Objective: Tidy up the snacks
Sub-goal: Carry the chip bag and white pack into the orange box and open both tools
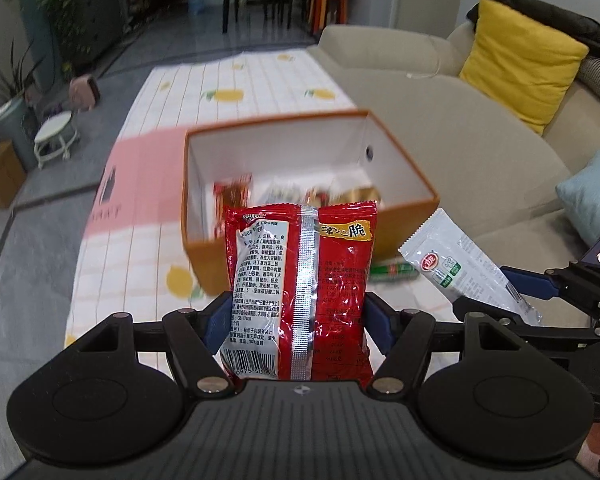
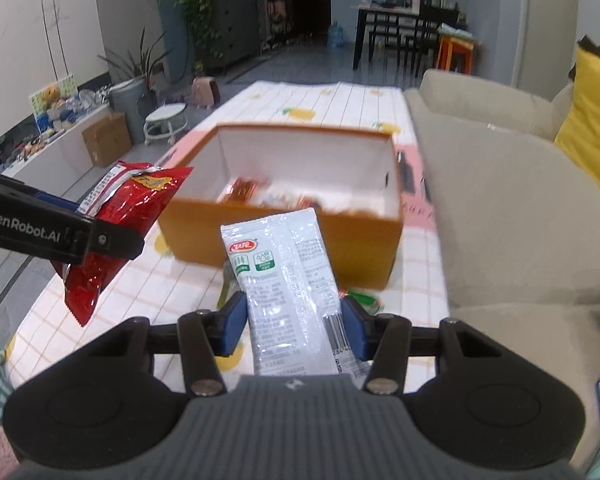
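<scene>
So the left hand-held gripper (image 1: 298, 316) has its blue pads pinching a shiny red crinkly snack bag (image 1: 300, 292) with a silver seam down the back, holding it upright by the lower half, held up off the worktop. Right next to it, the right hand-held gripper (image 2: 294, 322) is clamped on a white plastic snack packet (image 2: 288, 292) with a red logo and green marks, also lifted and sticking up and forward.

Both bags hang in front of an open orange cardboard box (image 2: 284, 236) with a white inside, which sits on a worktop (image 1: 260, 92) covered in a white grid-pattern cloth with yellow lemon prints and a pink band. Inside the box there are already a few wrapped snacks (image 1: 292, 192), mostly red and gold, too blurry to tell apart. A small green wrapped snack (image 1: 392, 272) lies on the cloth just beside the box's near corner, below the white packet.

To the right of the worktop there's a beige fabric sofa (image 1: 460, 128) with a yellow cushion (image 1: 520, 68) on it.
</scene>
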The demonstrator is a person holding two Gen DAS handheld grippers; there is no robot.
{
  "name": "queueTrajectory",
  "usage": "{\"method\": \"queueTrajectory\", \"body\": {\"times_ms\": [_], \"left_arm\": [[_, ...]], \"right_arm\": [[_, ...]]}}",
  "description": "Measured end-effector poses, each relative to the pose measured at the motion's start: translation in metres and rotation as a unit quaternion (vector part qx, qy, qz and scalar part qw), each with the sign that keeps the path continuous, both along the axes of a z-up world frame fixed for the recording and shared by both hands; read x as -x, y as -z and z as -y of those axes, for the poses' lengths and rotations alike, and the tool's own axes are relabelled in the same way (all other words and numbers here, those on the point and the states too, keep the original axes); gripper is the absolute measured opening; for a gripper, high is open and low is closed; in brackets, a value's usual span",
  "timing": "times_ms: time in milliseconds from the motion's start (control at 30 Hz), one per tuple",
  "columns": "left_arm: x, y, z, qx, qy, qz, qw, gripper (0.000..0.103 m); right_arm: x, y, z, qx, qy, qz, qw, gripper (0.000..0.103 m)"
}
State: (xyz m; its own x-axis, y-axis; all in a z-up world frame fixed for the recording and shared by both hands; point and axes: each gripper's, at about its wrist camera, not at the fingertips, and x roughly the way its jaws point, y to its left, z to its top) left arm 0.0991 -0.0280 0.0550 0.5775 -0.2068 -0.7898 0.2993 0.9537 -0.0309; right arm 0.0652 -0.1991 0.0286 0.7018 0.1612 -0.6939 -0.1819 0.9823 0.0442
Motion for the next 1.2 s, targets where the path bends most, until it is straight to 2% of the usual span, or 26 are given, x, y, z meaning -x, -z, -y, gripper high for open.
{"method": "queueTrajectory", "body": {"times_ms": [233,367,567,767,1033,1200], "left_arm": [[-0.033,-0.023,0.013,0.015,0.021,0.029,0.9993,0.078],[-0.061,-0.026,0.020,0.017,0.026,0.028,0.9991,0.078],[-0.110,-0.020,0.028,0.024,0.028,0.008,0.9993,0.078],[-0.158,0.007,0.035,0.010,0.037,-0.028,0.9989,0.078],[-0.213,0.068,0.040,-0.046,0.051,-0.081,0.9944,0.078],[-0.235,0.098,0.040,-0.084,0.053,-0.101,0.9900,0.078]], "right_arm": [[-0.041,-0.024,0.018,-0.018,-0.003,0.008,1.000,0.049],[-0.079,-0.032,0.031,-0.049,-0.005,-0.005,0.999,0.049],[-0.140,-0.034,0.032,-0.040,-0.012,-0.023,0.999,0.049],[-0.203,-0.013,0.023,-0.021,-0.027,-0.061,0.998,0.049],[-0.266,0.032,0.006,0.015,-0.060,-0.122,0.991,0.049],[-0.293,0.060,-0.006,0.062,-0.072,-0.146,0.985,0.049]]}}
